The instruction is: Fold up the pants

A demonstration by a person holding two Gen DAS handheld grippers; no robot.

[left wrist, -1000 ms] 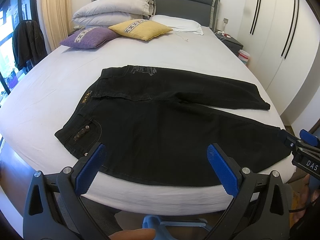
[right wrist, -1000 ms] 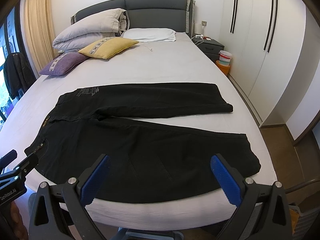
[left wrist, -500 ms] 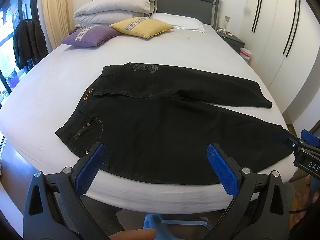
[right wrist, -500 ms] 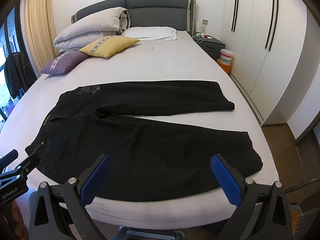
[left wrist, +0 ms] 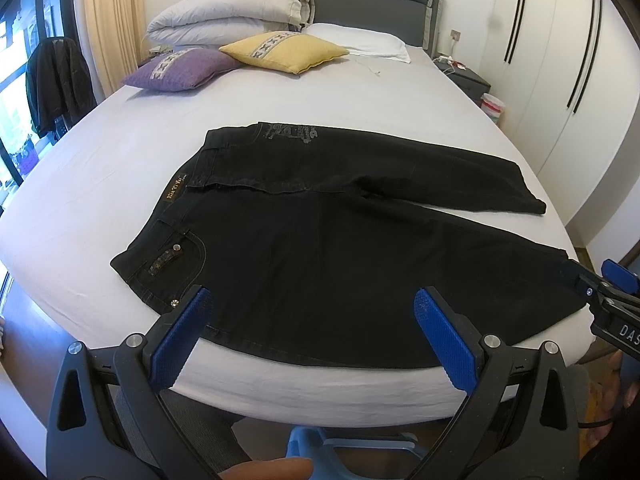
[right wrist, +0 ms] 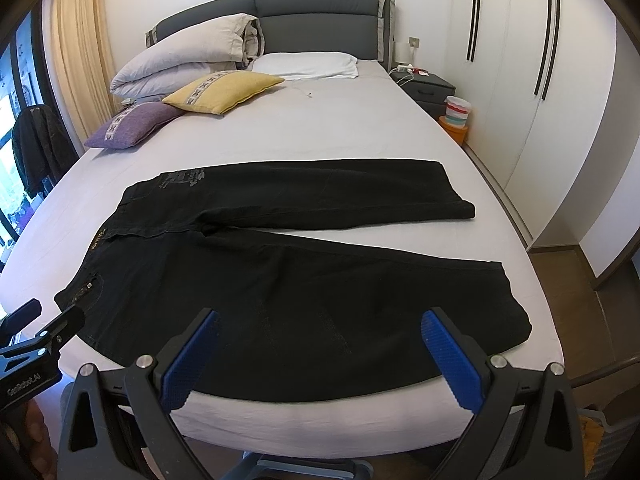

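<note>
Black pants lie flat on the white bed, waistband to the left, both legs spread apart toward the right. They also show in the right wrist view. My left gripper is open and empty, hovering over the near edge of the pants by the hip pocket. My right gripper is open and empty, over the near leg by the bed's front edge. The right gripper also shows at the right edge of the left wrist view, by the near leg's hem.
A yellow cushion, a purple cushion and white pillows lie at the head of the bed. A nightstand and white wardrobe stand to the right. A dark jacket hangs at the left.
Both grippers have moved slightly forward and closer to the bed. The pants have not moved.
</note>
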